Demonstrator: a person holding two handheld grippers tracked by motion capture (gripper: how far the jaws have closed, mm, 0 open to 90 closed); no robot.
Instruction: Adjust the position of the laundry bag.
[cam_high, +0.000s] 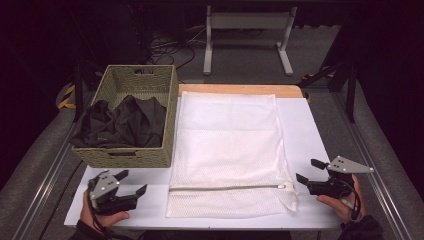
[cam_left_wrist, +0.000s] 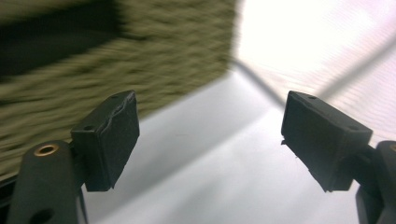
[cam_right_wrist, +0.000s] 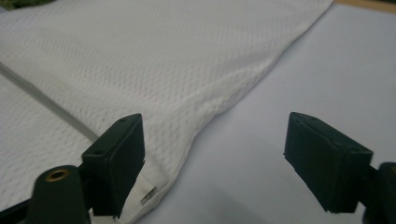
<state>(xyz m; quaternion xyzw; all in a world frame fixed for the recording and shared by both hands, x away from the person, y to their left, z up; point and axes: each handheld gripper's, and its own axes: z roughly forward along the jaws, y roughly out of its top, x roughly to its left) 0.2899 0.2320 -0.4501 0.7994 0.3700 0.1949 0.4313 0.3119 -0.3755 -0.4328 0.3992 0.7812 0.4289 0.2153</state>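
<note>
A white mesh laundry bag (cam_high: 227, 150) lies flat in the middle of the white table (cam_high: 305, 130), its grey zipper (cam_high: 225, 188) running across near the front edge. To its left stands a woven olive basket (cam_high: 132, 117) holding dark clothes (cam_high: 122, 125). My left gripper (cam_high: 131, 183) is open at the front left, just below the basket; its view has the basket wall (cam_left_wrist: 93, 93) and the bag's edge (cam_left_wrist: 327, 51) ahead. My right gripper (cam_high: 309, 171) is open at the front right, beside the bag's zipper end; its view shows the mesh bag (cam_right_wrist: 140, 60) and zipper (cam_right_wrist: 46, 105).
A strip of wooden tabletop (cam_high: 240, 90) shows behind the bag. A grey metal stand (cam_high: 247, 35) and cables lie on the floor beyond the table. Bare table surface (cam_right_wrist: 303, 70) stretches to the right of the bag.
</note>
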